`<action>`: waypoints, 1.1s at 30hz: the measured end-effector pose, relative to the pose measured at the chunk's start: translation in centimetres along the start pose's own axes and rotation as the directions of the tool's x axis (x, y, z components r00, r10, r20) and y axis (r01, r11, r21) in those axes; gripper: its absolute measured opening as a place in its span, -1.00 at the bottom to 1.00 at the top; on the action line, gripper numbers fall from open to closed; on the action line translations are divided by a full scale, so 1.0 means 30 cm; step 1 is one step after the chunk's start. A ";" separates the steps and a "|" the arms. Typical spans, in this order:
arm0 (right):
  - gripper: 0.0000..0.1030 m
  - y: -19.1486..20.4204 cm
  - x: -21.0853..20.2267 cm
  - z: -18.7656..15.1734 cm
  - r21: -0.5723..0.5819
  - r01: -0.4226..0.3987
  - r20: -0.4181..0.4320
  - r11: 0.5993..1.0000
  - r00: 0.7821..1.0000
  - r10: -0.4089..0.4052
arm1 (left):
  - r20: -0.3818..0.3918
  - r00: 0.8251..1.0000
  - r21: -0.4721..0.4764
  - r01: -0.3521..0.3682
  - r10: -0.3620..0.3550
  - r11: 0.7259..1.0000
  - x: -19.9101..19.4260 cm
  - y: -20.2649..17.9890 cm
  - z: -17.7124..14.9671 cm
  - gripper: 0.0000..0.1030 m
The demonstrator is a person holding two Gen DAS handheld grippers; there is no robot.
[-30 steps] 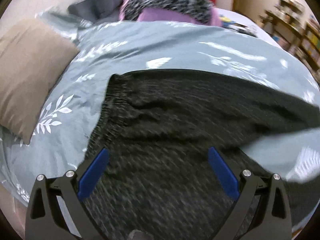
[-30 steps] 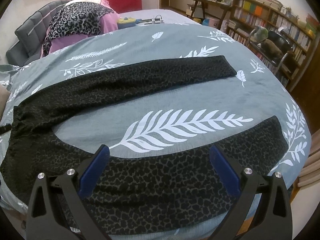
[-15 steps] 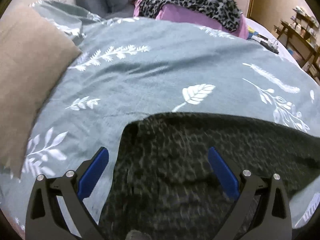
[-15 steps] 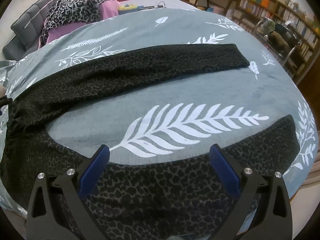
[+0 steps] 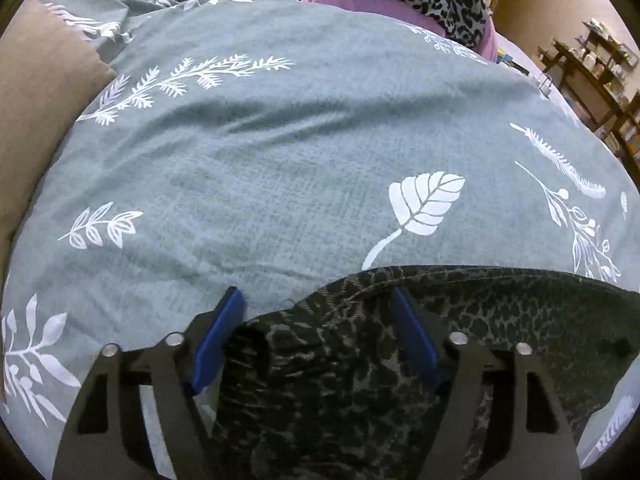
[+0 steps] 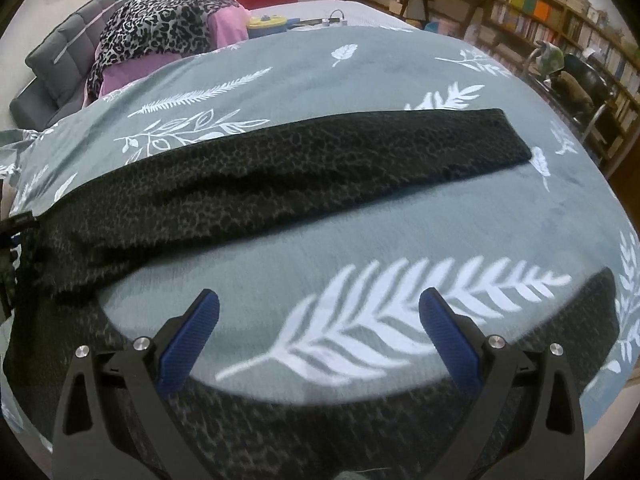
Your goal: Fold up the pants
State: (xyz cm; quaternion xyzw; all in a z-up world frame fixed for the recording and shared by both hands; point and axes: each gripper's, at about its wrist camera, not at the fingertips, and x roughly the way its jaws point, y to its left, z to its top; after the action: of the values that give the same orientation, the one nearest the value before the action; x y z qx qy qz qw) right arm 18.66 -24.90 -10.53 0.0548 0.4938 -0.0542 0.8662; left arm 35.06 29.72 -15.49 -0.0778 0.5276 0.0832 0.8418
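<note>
Dark leopard-print pants [image 6: 280, 176] lie spread on a grey-green bedspread [image 6: 400, 80], the two legs apart in a V. The far leg runs to the right; the near leg [image 6: 400, 420] curves under my right gripper. My right gripper [image 6: 318, 320] is open and empty, low over the near leg. In the left wrist view my left gripper [image 5: 316, 324] is open, its jaws on either side of the far corner of the pants' waist end [image 5: 340, 360], with cloth between the blue pads.
A tan pillow [image 5: 36, 120] lies at the left. A leopard-print cloth on a pink heap [image 6: 160, 32] and a grey headboard [image 6: 52, 68] are at the back. Bookshelves [image 6: 560, 28] and a chair [image 6: 580, 80] stand to the right of the bed.
My left gripper has moved forward to the waist's far corner and its jaws have narrowed around the cloth. My right gripper has dropped lower and closer to the near leg.
</note>
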 end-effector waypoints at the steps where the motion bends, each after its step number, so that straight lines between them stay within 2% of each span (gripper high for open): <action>1: 0.95 0.008 0.020 0.015 -0.006 -0.002 0.000 1.000 1.000 0.002 | 0.003 1.000 -0.002 -0.005 0.005 1.000 -0.003 0.007 0.000 0.19; 5: 0.95 0.035 0.091 0.075 -0.026 0.011 -0.002 1.000 1.000 -0.011 | 0.004 0.999 0.032 0.050 -0.051 0.998 -0.052 0.006 -0.022 -0.28; 7: 0.95 0.042 0.115 0.106 -0.036 0.013 0.014 0.999 1.000 -0.013 | 0.027 0.997 0.073 0.069 -0.071 0.995 -0.104 -0.010 -0.047 -0.39; 8: 0.95 0.041 0.126 0.121 -0.037 0.012 0.020 0.999 1.000 -0.011 | 0.037 0.995 0.094 0.087 -0.091 0.992 -0.129 -0.019 -0.063 -0.52; 13: 0.95 0.010 0.168 0.203 0.010 -0.012 0.065 1.000 0.998 0.011 | 0.098 0.986 0.204 0.112 -0.134 0.973 -0.265 -0.083 -0.185 -0.57; 20: 0.95 0.004 0.230 0.258 0.031 -0.050 0.049 0.998 0.998 0.049 | 0.150 0.978 0.275 0.097 -0.143 0.957 -0.378 -0.151 -0.329 -0.58; 27: 0.95 0.018 0.275 0.229 0.047 -0.095 0.010 0.994 0.996 0.094 | 0.165 0.968 0.300 0.134 -0.189 0.945 -0.458 -0.165 -0.481 -0.58; 30: 0.95 0.029 0.285 0.203 0.030 -0.092 -0.002 0.995 0.996 0.092 | 0.135 0.969 0.291 0.159 -0.205 0.943 -0.466 -0.156 -0.561 -0.58; 33: 0.95 -0.006 0.283 0.199 0.049 -0.081 0.005 0.995 0.997 0.081 | 0.126 0.972 0.279 0.156 -0.197 0.947 -0.474 -0.141 -0.617 -0.58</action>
State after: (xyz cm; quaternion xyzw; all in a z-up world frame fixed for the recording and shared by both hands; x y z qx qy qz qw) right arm 28.02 -26.31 -14.82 0.0960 0.4882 -0.0312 0.8669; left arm 13.68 20.73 -10.47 -0.0040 0.4589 -0.0590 0.8865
